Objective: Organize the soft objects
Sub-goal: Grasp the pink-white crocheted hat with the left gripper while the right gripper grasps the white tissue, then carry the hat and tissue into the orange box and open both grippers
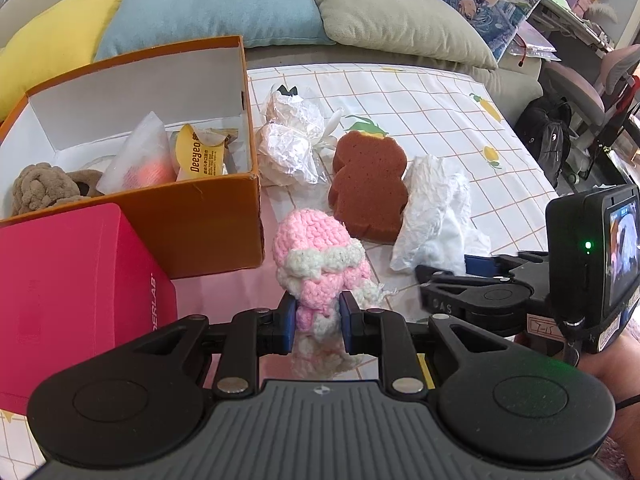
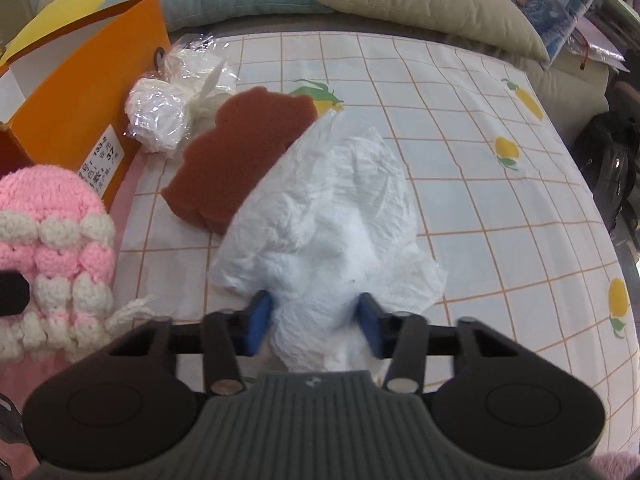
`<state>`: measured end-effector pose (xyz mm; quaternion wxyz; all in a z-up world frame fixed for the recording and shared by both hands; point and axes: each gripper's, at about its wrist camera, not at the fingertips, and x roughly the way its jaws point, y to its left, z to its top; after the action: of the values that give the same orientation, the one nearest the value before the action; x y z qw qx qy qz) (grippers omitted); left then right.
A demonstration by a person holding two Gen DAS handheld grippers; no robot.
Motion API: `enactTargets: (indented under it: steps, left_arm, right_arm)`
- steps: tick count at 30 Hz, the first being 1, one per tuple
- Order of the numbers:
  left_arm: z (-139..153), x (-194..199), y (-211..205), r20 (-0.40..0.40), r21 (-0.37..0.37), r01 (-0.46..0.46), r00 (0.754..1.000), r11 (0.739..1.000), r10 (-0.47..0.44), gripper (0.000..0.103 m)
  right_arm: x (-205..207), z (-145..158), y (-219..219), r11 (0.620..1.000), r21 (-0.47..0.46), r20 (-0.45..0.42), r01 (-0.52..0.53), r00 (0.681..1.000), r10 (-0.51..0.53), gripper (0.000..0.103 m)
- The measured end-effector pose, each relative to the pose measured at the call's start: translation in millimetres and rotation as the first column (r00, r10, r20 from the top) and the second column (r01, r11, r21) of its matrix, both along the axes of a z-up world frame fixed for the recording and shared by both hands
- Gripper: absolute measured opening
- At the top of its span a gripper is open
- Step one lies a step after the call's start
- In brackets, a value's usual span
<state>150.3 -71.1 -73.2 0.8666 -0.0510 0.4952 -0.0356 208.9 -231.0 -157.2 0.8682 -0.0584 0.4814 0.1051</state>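
Note:
My left gripper (image 1: 318, 322) is shut on a pink and white crochet toy (image 1: 320, 256), next to the open orange box (image 1: 208, 216). The toy also shows in the right wrist view (image 2: 56, 256). My right gripper (image 2: 314, 328) has its blue pads around the near end of a white crumpled cloth bundle (image 2: 328, 216), which lies on the checked cloth; the same bundle shows in the left wrist view (image 1: 436, 208). A brown bear-shaped sponge (image 1: 368, 184) lies between the toy and the bundle. A clear plastic bag of white items (image 1: 288, 140) lies by the box.
The orange box holds a beige plush (image 1: 40, 188), a bagged pink item (image 1: 140, 160) and a yellow packet (image 1: 200, 156). A red box (image 1: 80, 300) stands at near left. Yellow, blue and grey cushions (image 1: 208, 4) line the back. The table's right edge (image 2: 600, 200) drops off.

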Motion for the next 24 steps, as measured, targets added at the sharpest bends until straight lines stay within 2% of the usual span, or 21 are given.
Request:
enactTargets:
  steps: [1,5,9,20,24]
  left_arm:
    - [0.6,-0.4,0.2,0.002,-0.001,-0.001,1.0,1.0,0.001,0.025]
    - [4.3,-2.8,2.2,0.012,-0.005,-0.003,1.0,1.0,0.003,0.024]
    - [12.6,-7.7,4.8,0.034,-0.021,0.001,0.999,1.0,0.0,0.024]
    - [51.0,-30.6,13.5,0.14,-0.058,0.036,0.99,0.998,-0.028,0.024]
    - [67.8,-42.5,23.0,0.19,-0.047,0.037,0.981,0.998,-0.027,0.025]
  right_arm:
    - [0.0,0.5,0.7,1.0,-0.005,0.004,-0.007,1.0,0.007,0.02]
    - [5.1,2.5,-2.7,1.0,0.026,-0.014,-0.007,1.0,0.007,0.008]
    - [1.5,15.7,-8.7,0.999,0.053,-0.006,0.005,1.0,-0.005,0.007]
    - [-44.3,85.4,-18.1,0.989,0.143,0.065,-0.023,0.998,0.014,0.007]
    - [-59.9,105.6,-19.7,0.984,0.176,0.083,-0.029,0.996,0.014,0.007]
